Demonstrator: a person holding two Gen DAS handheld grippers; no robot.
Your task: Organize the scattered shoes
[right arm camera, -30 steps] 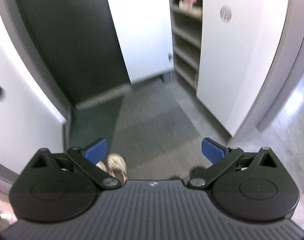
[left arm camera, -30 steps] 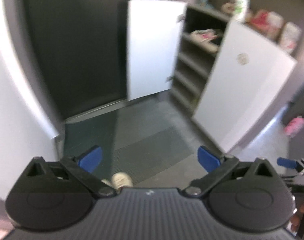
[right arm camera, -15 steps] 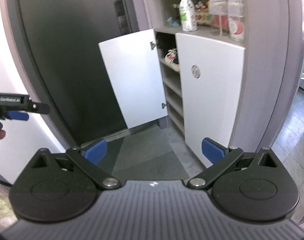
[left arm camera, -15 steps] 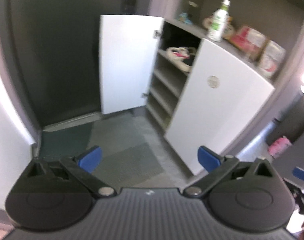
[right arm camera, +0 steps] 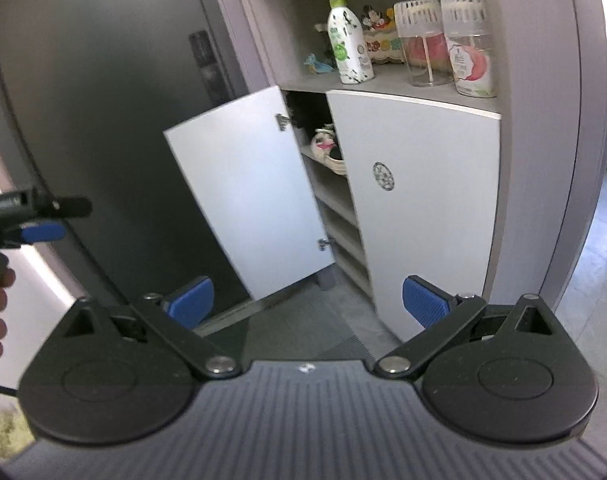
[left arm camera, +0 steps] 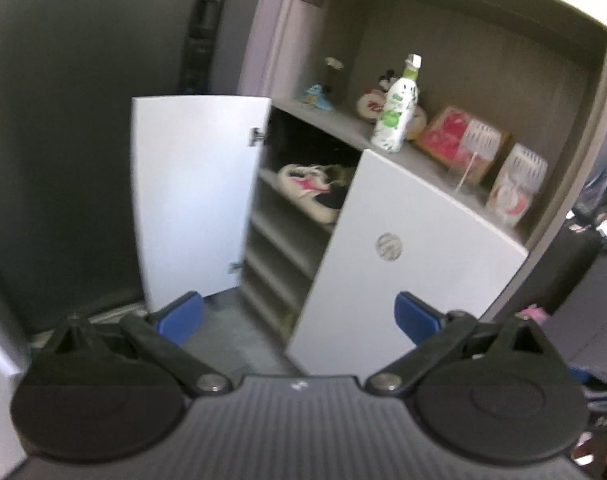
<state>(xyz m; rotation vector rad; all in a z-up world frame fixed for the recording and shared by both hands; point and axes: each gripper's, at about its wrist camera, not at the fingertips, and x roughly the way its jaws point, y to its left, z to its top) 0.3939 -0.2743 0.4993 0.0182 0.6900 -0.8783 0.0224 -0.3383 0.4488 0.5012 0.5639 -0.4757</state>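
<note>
Left wrist view: the left gripper (left arm camera: 299, 316), jaws apart and empty, has swung up off the floor; shoes (left arm camera: 309, 194) now sit at frame centre on the cabinet's (left arm camera: 407, 248) top shelf.

Right wrist view: the right gripper (right arm camera: 307, 306), also apart and empty, has lifted likewise; 1 shoe (right arm camera: 326, 147) shows behind the open door (right arm camera: 247, 192). Likely the shelving is finished.

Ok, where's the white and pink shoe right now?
In the left wrist view the white and pink shoe lies on the top shelf inside the shoe cabinet, between its open left door and shut right door.
</note>
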